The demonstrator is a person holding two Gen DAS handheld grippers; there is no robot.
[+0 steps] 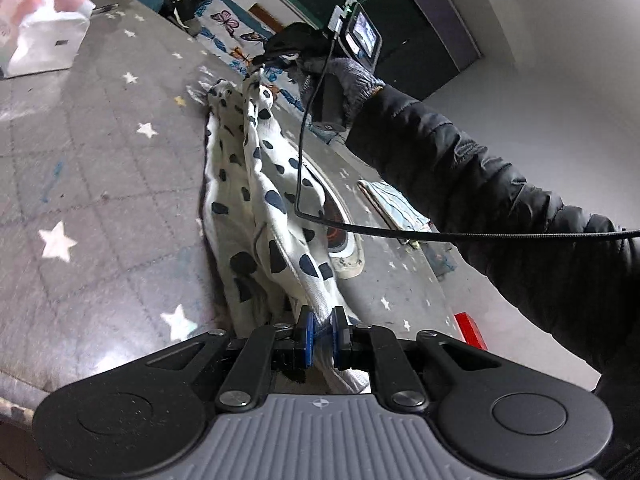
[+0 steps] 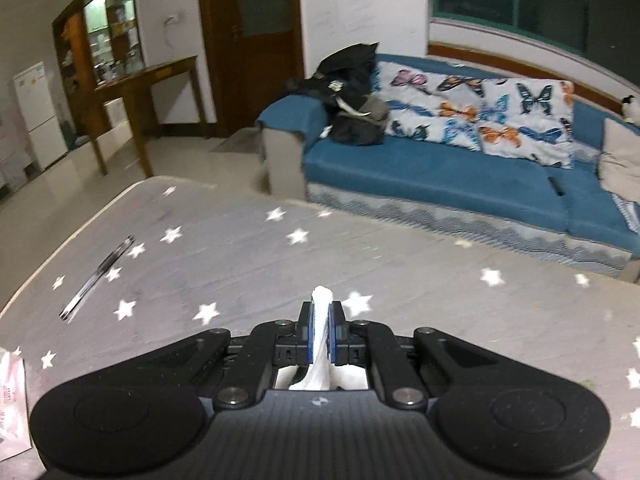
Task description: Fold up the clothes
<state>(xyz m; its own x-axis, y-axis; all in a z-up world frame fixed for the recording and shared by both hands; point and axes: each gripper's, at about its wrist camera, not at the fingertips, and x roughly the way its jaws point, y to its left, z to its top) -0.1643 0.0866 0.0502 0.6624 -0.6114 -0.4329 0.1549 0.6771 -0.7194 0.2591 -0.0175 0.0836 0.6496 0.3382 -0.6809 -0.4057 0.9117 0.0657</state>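
Gripping one end of the spotted cloth (image 1: pixel 260 184) in our left gripper (image 1: pixel 322 330), we are stretching it lengthwise toward our right gripper (image 2: pixel 319 322), also clamped on fabric. It is hanging over the table (image 1: pixel 100 168), mid-fold; next, matching ends needs even tension.

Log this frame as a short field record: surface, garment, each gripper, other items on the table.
surface: grey star-print table cover
garment: white cloth with dark spots, stretched between both grippers, partly lifted off the table
left gripper: shut on one end of the cloth
right gripper: shut on the far end, white fabric bunched between the pads
other items: pen, tissue pack, folded patterned cloth
background: blue sofa
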